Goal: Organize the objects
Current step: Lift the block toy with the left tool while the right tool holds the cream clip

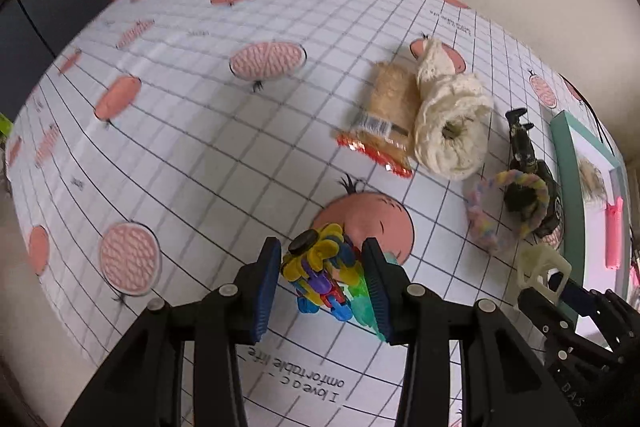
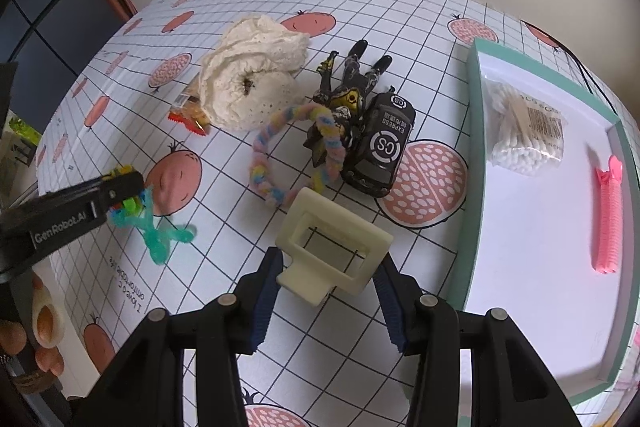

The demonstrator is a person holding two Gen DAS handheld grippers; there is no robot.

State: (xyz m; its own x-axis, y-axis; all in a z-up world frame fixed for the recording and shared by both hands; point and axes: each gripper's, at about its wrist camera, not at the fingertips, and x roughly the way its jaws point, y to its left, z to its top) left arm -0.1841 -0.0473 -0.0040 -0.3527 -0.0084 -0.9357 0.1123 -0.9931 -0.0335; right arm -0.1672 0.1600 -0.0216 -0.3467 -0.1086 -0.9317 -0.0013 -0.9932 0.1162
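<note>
Nearest me, my left gripper [image 1: 323, 281] has its jaws closed on a cluster of colourful plastic pieces [image 1: 324, 279], lifted over the surface [image 1: 192, 147] with its gridded pomegranate-print cloth. My right gripper [image 2: 328, 277] has its jaws pressed on either side of a cream plastic frame [image 2: 334, 247], gripping it just above the cloth. Just beyond the frame lies a pastel fuzzy loop [image 2: 296, 151], draped over a dark action figure [image 2: 346, 95] that touches a black toy car [image 2: 380, 145]. Further left sits a cream lace bundle [image 2: 250, 79], partly covering a snack packet [image 2: 188, 111]. To the right, a teal-rimmed tray [image 2: 474, 131] holds a bag of cotton swabs [image 2: 528, 131] and a pink ribbed piece [image 2: 608, 215].
</note>
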